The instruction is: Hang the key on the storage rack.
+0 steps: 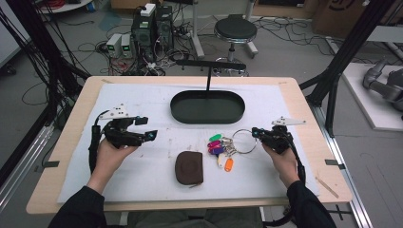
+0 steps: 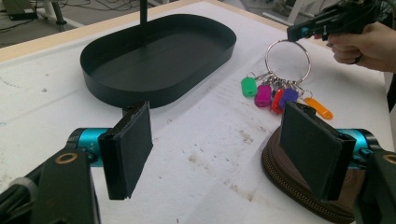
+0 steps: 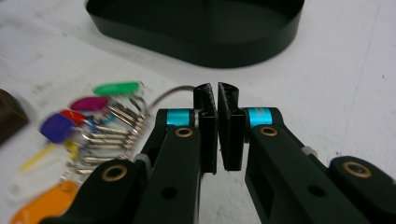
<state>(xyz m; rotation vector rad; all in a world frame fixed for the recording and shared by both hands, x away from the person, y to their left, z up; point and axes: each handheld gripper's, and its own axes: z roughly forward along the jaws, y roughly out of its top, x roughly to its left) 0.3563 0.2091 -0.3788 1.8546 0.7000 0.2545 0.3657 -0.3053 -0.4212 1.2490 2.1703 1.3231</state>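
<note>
Here the right gripper (image 1: 257, 131) is clenched on the thin wire of the large key ring (image 1: 244, 141); in the right gripper view its ribbed pads (image 3: 208, 100) meet on the steel loop (image 3: 175, 91), which lies on the white mat (image 1: 142, 104) in front of the oval tray (image 1: 207, 106). The left gripper (image 1: 147, 128) hangs released, its flat pads (image 2: 133, 144) wide apart and bare, over the mat just left of the brown coin pouch (image 1: 189, 167).

The risk, I judge, is the narrow bite: the smooth round wire could twist or slide out between the pads, and the hanging bunch of key tags (image 1: 219, 148) could swing and snag on the tray's post (image 1: 208, 81).

The tags are glossy plastic: green, magenta, purple, white, orange. The pouch is rounded, soft, zip-edged; the tray is matt black with a low upright wall
</note>
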